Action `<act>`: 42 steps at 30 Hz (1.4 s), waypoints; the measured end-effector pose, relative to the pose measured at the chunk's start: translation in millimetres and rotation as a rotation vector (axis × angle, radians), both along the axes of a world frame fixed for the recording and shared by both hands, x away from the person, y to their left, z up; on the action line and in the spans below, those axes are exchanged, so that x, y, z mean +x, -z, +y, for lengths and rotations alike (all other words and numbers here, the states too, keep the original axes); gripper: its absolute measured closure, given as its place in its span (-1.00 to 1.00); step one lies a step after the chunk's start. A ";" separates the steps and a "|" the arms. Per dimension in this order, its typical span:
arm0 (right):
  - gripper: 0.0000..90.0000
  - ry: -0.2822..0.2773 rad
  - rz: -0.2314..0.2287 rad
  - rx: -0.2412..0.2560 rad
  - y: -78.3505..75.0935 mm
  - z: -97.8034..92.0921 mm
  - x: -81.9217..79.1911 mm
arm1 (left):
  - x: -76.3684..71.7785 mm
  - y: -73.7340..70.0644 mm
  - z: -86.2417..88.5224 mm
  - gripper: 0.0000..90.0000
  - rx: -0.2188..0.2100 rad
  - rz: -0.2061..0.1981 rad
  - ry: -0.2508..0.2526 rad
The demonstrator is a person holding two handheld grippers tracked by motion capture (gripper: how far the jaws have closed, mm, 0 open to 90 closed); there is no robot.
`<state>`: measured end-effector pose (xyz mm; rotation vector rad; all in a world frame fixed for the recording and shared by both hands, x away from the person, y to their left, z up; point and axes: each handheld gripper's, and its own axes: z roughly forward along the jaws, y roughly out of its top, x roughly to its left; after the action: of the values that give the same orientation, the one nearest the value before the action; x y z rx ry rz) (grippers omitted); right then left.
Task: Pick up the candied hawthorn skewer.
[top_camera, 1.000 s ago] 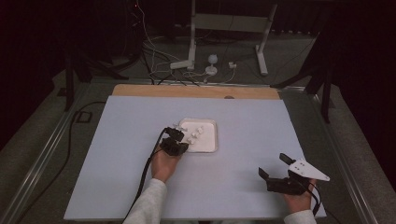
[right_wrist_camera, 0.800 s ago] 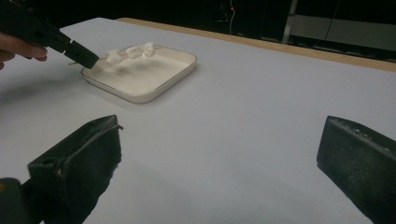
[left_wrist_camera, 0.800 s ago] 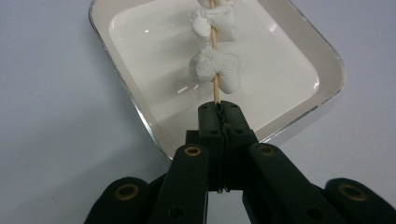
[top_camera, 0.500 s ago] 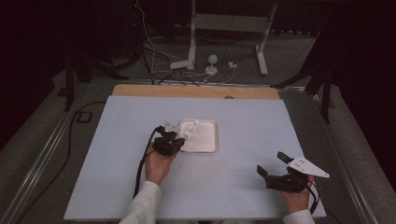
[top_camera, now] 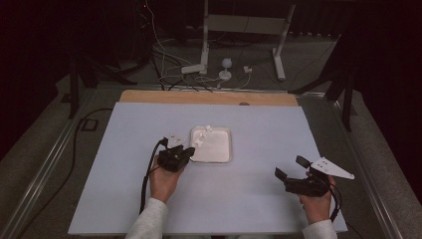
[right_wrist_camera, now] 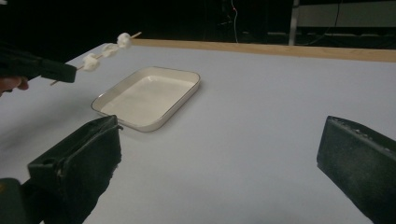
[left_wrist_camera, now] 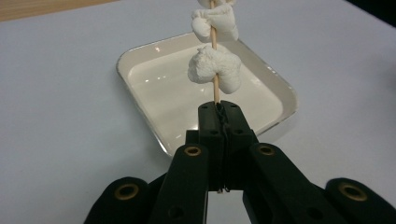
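Right gripper (top_camera: 291, 174), near the bench's front right corner: jaws spread wide, nothing between them, nothing touched. It is well apart from the work and points roughly toward the tray.

Left gripper (left_wrist_camera: 219, 119), mid-bench and left of centre: jaws pressed together on the bare lower end of a wooden skewer (left_wrist_camera: 215, 88). Pinch looks firm and sits right at the jaw tips.

Skewer's long axis runs straight on from my left jaws, away from me and rising. It carries marshmallows (left_wrist_camera: 214, 69) threaded one after another; in the right gripper view I count about three (right_wrist_camera: 108, 50), with the bare tip sticking out past the last.

Tray (top_camera: 226, 158), white, shallow, rounded corners, lies flat at bench centre, empty. The loaded part of the skewer hangs above the tray's left side, not touching it.

Judgement: the left hand is the nearer one and already holds the piece. If the marshmallows are to come off into the tray, my right must cross leftward and close on the outermost one, pulling along the skewer's axis.
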<state>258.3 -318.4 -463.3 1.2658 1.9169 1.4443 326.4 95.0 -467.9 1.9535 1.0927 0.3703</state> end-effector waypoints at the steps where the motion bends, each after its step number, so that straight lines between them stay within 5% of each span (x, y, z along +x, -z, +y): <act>1: -1.00 -0.002 0.000 0.003 -1.0 0.7 1.9 | -1.3 -0.5 0.2 1.00 0.004 -0.005 0.002; 11: -1.00 -0.044 -0.048 -0.003 -9.7 15.0 16.8 | -11.9 -4.0 5.1 1.00 -0.027 -0.046 0.017; 20: -1.00 -0.118 0.016 0.026 -18.2 36.7 43.1 | -20.7 -1.8 5.7 1.00 -0.046 -0.080 0.034; 42: -1.00 -0.240 0.041 0.031 -34.6 101.3 84.7 | -42.9 5.4 14.2 1.00 -0.061 -0.128 0.062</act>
<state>343.0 -217.1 -428.7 1.1156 2.1419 1.5799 283.5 109.2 -473.3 1.8786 0.9483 0.4178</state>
